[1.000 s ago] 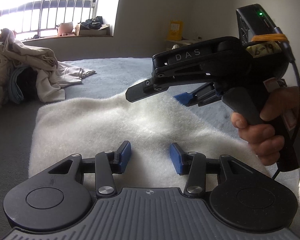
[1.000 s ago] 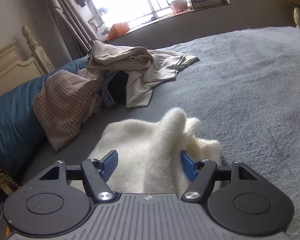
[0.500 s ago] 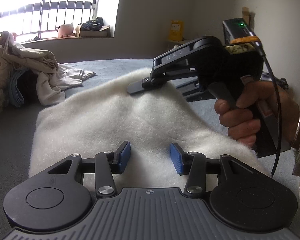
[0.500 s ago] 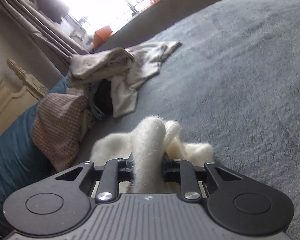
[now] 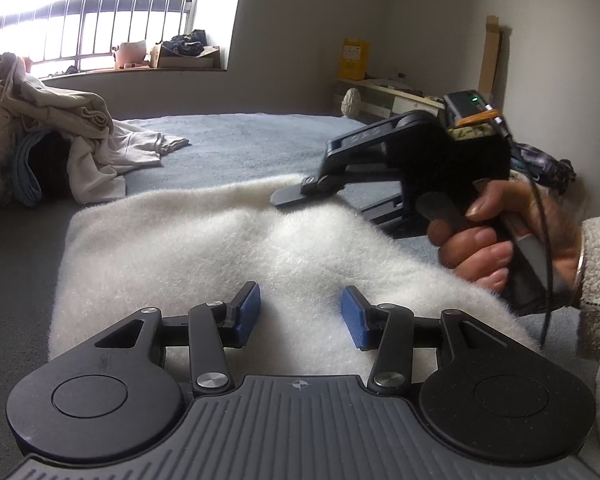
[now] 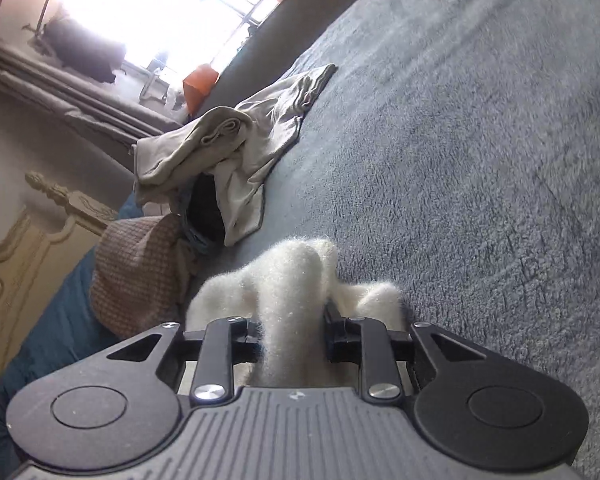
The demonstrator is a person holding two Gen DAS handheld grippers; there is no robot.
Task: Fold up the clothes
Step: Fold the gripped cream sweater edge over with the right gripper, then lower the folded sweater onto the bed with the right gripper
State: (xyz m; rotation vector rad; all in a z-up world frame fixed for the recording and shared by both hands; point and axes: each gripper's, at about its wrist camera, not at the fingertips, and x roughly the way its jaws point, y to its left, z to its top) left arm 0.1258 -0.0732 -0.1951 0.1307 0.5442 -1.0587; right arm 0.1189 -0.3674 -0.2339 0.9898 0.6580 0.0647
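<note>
A: Fleece, white and thick, lies spread on the near part of the bed (image 5: pixel 240 148). That white garment (image 5: pixel 204 240) is the piece being folded, I take it?

B: I judge so. The right tongs (image 6: pixel 294 338) have a bunched ridge of it pinched between their pads; the jaws have just been closing and then eased a little, with the fluffy cloth plainly squeezed between them. In the left view those tongs reach in from the right, over the garment's far right edge.

A: And the left tongs (image 5: pixel 300 314)?

B: About half spread, blue pads (image 5: pixel 247 307) apart, hovering over the near edge of the garment. Whether the tips touch the pile I cannot tell; nothing is gripped.

A: Why pinch a ridge rather than a flat hem?

B: Probably because the cloth is too thick and soft to slide a finger under, so gathering a fold gives the pads something to bite. The person's hand (image 5: pixel 496 236) squeezes the trigger to keep that bite.

A: The other laundry?

B: A heap of beige clothes (image 6: pixel 236 152) sits at the far left of the bed, well apart, beside a checked pillow (image 6: pixel 140 272). It looks untouched, likely waiting its turn.
</note>
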